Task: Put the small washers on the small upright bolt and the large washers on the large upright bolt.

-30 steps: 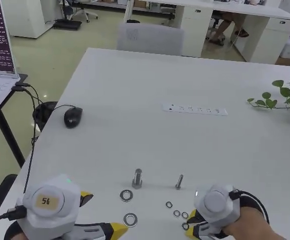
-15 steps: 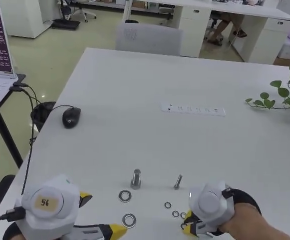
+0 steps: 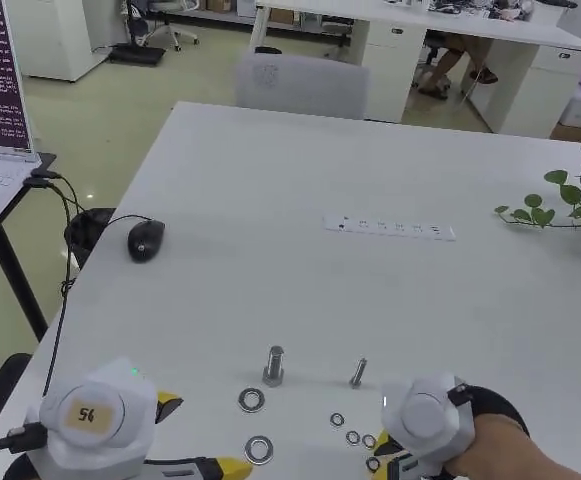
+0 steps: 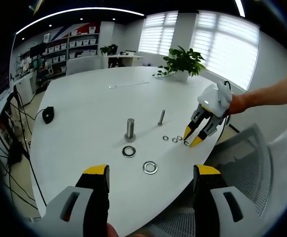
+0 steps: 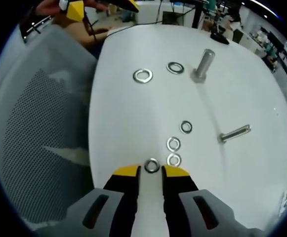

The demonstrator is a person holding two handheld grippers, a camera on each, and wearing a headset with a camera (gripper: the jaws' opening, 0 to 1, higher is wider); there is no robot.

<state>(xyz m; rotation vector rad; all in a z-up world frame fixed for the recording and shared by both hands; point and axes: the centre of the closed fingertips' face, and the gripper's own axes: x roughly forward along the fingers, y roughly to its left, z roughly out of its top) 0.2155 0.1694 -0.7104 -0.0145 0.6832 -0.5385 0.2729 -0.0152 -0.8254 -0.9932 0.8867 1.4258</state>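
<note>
The counter (image 3: 270, 180) is bare across the middle of the frame, between the mouse (image 3: 146, 240) at left and the power strip (image 3: 388, 228) right of centre. At lower centre the large bolt (image 3: 273, 366) and small bolt (image 3: 358, 373) stand well apart, a free lane between them; large washers (image 3: 252, 401) and small washers (image 3: 337, 420) lie flat just below.

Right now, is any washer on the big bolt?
No, the big bolt is bare; both large washers lie on the table.

washers (image 3: 259, 449): bright shiny metal | bolts (image 3: 274, 366): duller grey metal | table (image 3: 300, 170): smooth matt white top
</note>
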